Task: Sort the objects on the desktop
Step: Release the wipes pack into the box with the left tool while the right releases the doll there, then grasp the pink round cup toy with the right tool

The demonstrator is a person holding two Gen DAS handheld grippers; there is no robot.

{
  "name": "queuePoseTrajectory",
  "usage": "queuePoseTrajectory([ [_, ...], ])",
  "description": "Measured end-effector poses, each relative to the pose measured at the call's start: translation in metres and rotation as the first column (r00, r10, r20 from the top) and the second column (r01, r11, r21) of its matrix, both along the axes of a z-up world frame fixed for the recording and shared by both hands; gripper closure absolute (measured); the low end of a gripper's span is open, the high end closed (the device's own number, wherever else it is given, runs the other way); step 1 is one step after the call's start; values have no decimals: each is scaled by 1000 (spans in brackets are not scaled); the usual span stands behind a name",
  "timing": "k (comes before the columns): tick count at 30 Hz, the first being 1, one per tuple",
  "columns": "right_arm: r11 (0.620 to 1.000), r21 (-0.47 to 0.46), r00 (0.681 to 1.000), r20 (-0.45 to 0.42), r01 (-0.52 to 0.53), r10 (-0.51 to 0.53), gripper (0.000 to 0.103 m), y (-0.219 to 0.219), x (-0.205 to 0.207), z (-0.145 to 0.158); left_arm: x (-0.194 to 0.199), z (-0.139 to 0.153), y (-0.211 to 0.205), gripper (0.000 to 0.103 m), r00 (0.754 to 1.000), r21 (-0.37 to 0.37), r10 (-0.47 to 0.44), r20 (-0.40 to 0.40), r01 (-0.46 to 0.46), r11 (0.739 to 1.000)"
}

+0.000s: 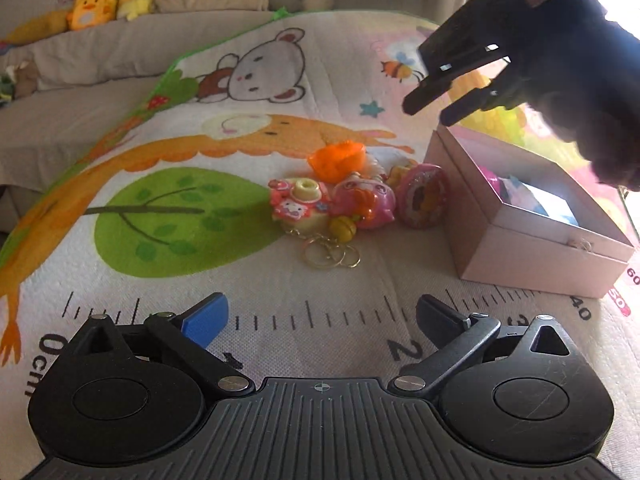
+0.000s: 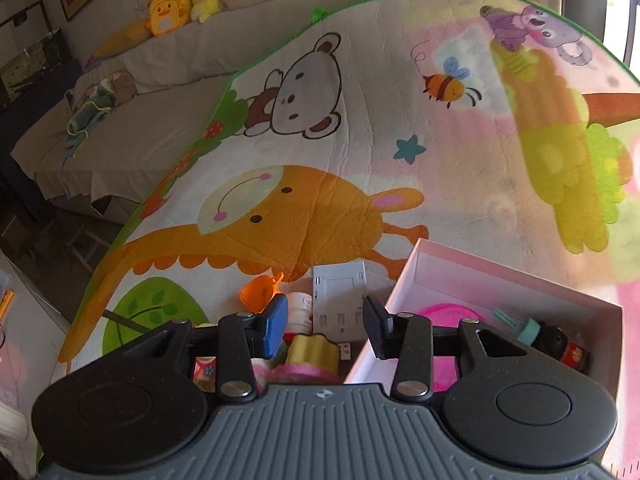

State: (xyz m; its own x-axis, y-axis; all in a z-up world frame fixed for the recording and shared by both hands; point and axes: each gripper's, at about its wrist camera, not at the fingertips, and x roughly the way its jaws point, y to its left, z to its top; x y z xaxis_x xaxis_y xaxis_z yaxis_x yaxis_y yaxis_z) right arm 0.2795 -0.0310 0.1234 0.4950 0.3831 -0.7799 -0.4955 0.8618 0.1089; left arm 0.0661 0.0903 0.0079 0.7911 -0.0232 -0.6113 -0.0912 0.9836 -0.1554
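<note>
A heap of small toys lies on the cartoon mat [image 1: 200, 140]: an orange plastic piece [image 1: 337, 160], a pink and yellow keychain charm [image 1: 298, 204], a pink cat charm [image 1: 362, 200], a round pink case [image 1: 424, 196] and gold key rings [image 1: 330, 256]. A pink open box [image 1: 520, 216] stands right of the heap. My left gripper [image 1: 320, 320] is open and empty, low over the mat, short of the heap. My right gripper [image 2: 326, 326] is open and empty, hovering above the heap beside the box [image 2: 500, 280]; it shows in the left wrist view [image 1: 436, 106].
The box holds a pink disc [image 2: 444, 314] and a dark little bottle [image 2: 560, 344]. A white flat gadget [image 2: 340, 292] lies on the mat by the orange piece [image 2: 258, 290]. A beige sofa [image 2: 140, 120] with plush toys [image 2: 168, 12] runs behind the mat.
</note>
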Motion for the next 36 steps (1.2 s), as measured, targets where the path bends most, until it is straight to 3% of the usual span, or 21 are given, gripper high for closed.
queuePoseTrajectory([
  [6, 986, -160, 998, 29, 51, -47, 62, 55, 53, -46, -1, 0, 2, 0, 1000, -32, -7, 11, 7, 999],
  [10, 972, -227, 997, -33, 62, -71, 66, 68, 67, -64, -1, 0, 3, 0, 1000, -36, -9, 15, 9, 999],
  [12, 974, -223, 998, -43, 35, -46, 66, 68, 58, -61, -2, 1, 2, 0, 1000, -31, -22, 19, 22, 999],
  [16, 988, -152, 984, -176, -36, 9, 67, 64, 29, -57, -3, 2, -3, 0, 998, -8, -51, 24, 51, 999],
  [19, 984, -105, 959, -260, -142, 110, 67, 62, -10, -54, -6, 2, -6, 0, 997, 24, -71, 14, 71, 997],
  [21, 973, -75, 946, -263, -219, 192, 67, 55, -41, -45, -10, 2, -10, 0, 995, 55, -98, 7, 98, 994],
  [23, 966, -53, 954, -179, -255, 242, 67, 39, -71, -28, -15, 2, -13, 0, 994, 82, -112, 6, 111, 990],
  [26, 949, -58, 950, 32, -309, 311, 65, 5, -119, 0, -19, 1, -14, 0, 991, 98, -131, -1, 130, 987],
  [28, 943, -76, 936, 121, -322, 330, 49, -15, -146, 6, -20, 1, -14, 0, 990, 100, -137, -13, 138, 985],
  [36, 954, -18, 943, 148, -298, 297, 48, -55, -183, -29, -38, -1, -13, 0, 990, 183, -118, -72, 129, 975],
])
